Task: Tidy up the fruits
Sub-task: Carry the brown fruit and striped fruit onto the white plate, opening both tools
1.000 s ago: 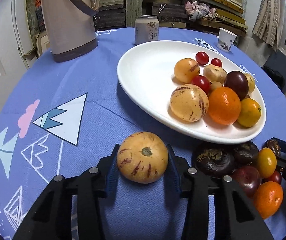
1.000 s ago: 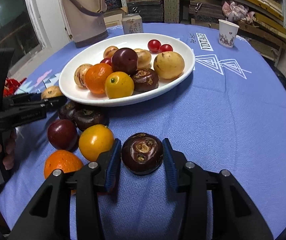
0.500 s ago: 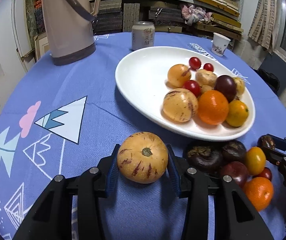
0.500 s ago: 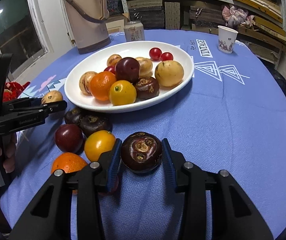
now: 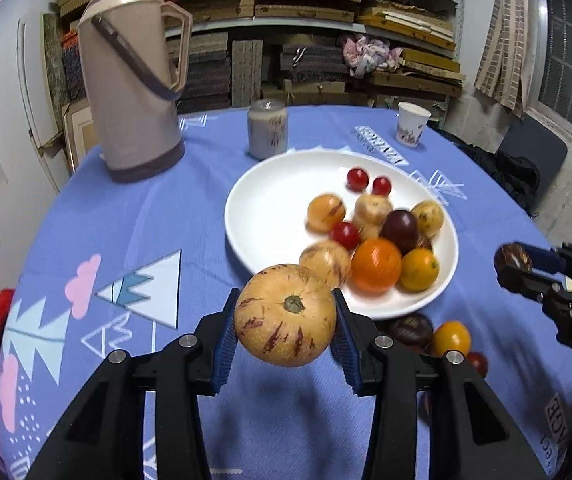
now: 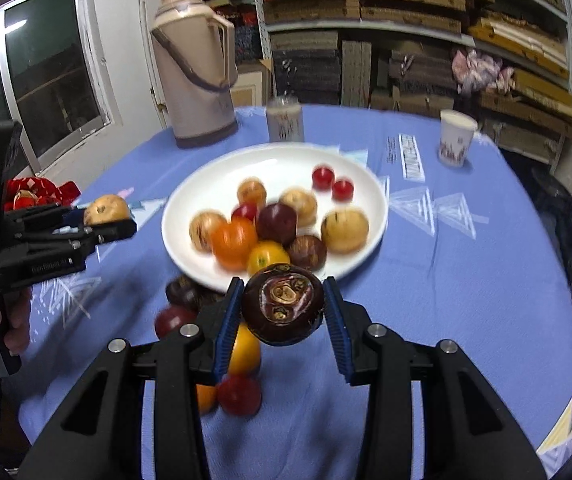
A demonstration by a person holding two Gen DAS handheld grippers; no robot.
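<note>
Both fruits are off the cloth now: left gripper (image 5: 285, 338) clamps pepino melon (image 5: 285, 315), right gripper (image 6: 283, 322) w/ mangosteen (image 6: 283, 304), lifted to clear plate (image 5: 269, 216) rim imo.

Left wrist view: plate (image 5: 269, 216) bare at its 9 o'clock half, fruit pile (image 5: 378, 236) crowding 3 to 5 o'clock. Bare cloth (image 5: 133, 216) from 8 to 10 o'clock. Thermos (image 5: 133, 76) at 11, can (image 5: 267, 130) at 12, paper cup (image 5: 412, 124) at 1. Loose fruit (image 5: 434, 334) at 4 o'clock, under plate rim.
</note>
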